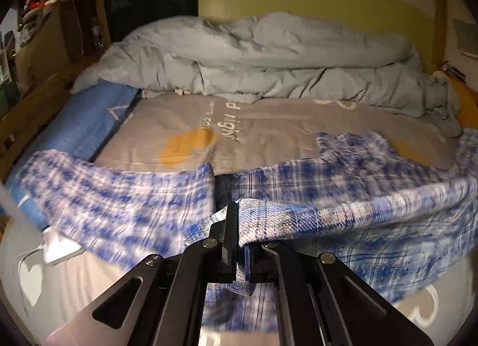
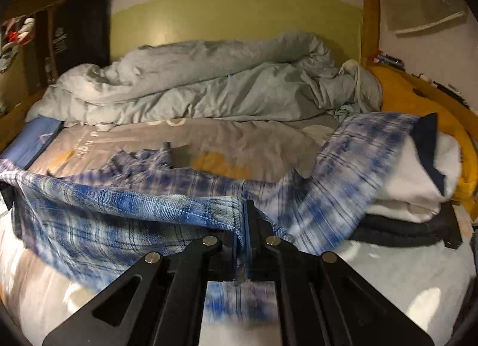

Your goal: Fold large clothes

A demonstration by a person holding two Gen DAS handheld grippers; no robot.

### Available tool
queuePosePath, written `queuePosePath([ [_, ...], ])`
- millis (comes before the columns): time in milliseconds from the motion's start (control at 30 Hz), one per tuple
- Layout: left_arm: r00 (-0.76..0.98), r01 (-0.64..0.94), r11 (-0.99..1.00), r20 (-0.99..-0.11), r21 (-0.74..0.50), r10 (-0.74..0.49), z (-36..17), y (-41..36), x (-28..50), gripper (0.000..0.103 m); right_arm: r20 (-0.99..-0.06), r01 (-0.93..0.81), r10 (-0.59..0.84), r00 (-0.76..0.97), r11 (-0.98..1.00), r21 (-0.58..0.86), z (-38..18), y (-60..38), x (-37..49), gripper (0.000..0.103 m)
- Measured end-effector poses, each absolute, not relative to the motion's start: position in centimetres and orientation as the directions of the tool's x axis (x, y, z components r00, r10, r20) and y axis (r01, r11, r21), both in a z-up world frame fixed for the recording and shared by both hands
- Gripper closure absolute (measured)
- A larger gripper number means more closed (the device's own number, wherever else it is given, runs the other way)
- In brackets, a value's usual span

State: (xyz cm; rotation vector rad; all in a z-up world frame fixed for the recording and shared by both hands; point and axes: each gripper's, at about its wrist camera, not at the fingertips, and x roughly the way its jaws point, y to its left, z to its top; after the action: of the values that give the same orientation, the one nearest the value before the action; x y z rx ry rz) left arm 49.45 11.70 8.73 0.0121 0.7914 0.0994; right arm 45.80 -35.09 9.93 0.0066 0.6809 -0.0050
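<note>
A blue and white plaid flannel shirt (image 1: 343, 196) lies spread across the near part of a bed, its picture smeared by motion. My left gripper (image 1: 239, 226) is shut on one corner of the shirt's hem, which is lifted off the sheet; a sleeve (image 1: 104, 196) trails to the left. In the right wrist view my right gripper (image 2: 243, 226) is shut on the other corner of the hem of the plaid shirt (image 2: 134, 205), and a sleeve (image 2: 358, 166) stretches up to the right over a stack of clothes.
A grey printed bedsheet (image 1: 269, 136) covers the mattress. A crumpled pale-blue duvet (image 1: 269, 56) is heaped at the far side. A blue pillow (image 1: 83, 125) lies at the left. Folded white and dark clothes (image 2: 415, 190) are stacked at the right, beside a yellow blanket (image 2: 418, 101).
</note>
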Motion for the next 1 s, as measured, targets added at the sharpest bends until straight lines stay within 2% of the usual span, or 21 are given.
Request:
queuePosePath([
  [233, 0.599, -0.095, 0.995, -0.797, 0.027, 0.079, 2.9, 12.0, 57.3, 0.099, -0.691, 0.041, 0.015, 0.722, 0.997, 0.065, 4.9, -35.5, 54.0, 0.1],
  [333, 0.577, -0.104, 0.994, -0.813, 0.022, 0.078, 1.1, 12.4, 59.3, 0.099, -0.722, 0.039, 0.003, 0.692, 0.998, 0.042, 2.7, -34.8, 56.8, 0.1],
  [467, 0.554, -0.114, 0.993, -0.828, 0.028, 0.087, -1.2, 12.4, 61.7, 0.099, -0.736, 0.055, 0.01, 0.677, 0.996, 0.064, 0.9, -34.4, 59.4, 0.1],
  [600, 0.606, -0.093, 0.996, -0.793, 0.004, 0.06, -2.3, 12.1, 62.5, 0.099, -0.728, 0.084, 0.013, 0.685, 0.992, 0.097, 0.1, -34.8, 60.1, 0.096],
  [667, 0.613, -0.105, 0.994, -0.787, 0.011, 0.074, -2.5, 11.9, 62.3, 0.091, -0.735, 0.091, -0.034, 0.677, 0.995, 0.038, -0.3, -34.4, 60.2, 0.079],
  [700, 0.611, -0.113, 0.993, -0.786, 0.024, 0.089, -2.5, 11.8, 62.2, 0.077, -0.736, 0.089, -0.051, 0.675, 0.996, 0.013, -0.3, -34.2, 60.1, 0.071],
  [733, 0.62, -0.116, 0.993, -0.779, 0.031, 0.097, -2.2, 11.6, 61.8, 0.049, -0.73, 0.092, -0.064, 0.68, 0.996, -0.001, -0.1, -34.2, 59.7, 0.048],
  [767, 0.635, -0.112, 0.993, -0.767, 0.03, 0.095, -1.9, 11.5, 61.3, 0.031, -0.713, 0.1, -0.07, 0.697, 0.995, 0.0, 0.4, -34.4, 59.2, 0.023],
  [800, 0.68, -0.107, 0.994, -0.727, 0.036, 0.1, -1.0, 11.2, 60.2, 0.007, -0.685, 0.114, -0.077, 0.725, 0.993, 0.009, 1.2, -34.7, 58.3, 0.015],
  [833, 0.721, -0.105, 0.993, -0.685, 0.046, 0.108, -0.2, 10.9, 59.2, 0.004, -0.646, 0.135, -0.086, 0.758, 0.99, 0.026, 2.1, -34.9, 57.1, 0.004],
  [867, 0.754, -0.091, 0.994, -0.648, 0.059, 0.107, 0.7, 10.5, 58.1, 0.004, -0.612, 0.149, -0.087, 0.786, 0.988, 0.051, 3.1, -35.1, 56.0, 0.001],
  [1000, 0.805, -0.044, 0.996, -0.587, 0.078, 0.081, 3.4, 8.5, 55.1, 0.0, -0.539, 0.113, 0.002, 0.842, 0.977, 0.18, 6.4, -35.2, 52.9, 0.001],
])
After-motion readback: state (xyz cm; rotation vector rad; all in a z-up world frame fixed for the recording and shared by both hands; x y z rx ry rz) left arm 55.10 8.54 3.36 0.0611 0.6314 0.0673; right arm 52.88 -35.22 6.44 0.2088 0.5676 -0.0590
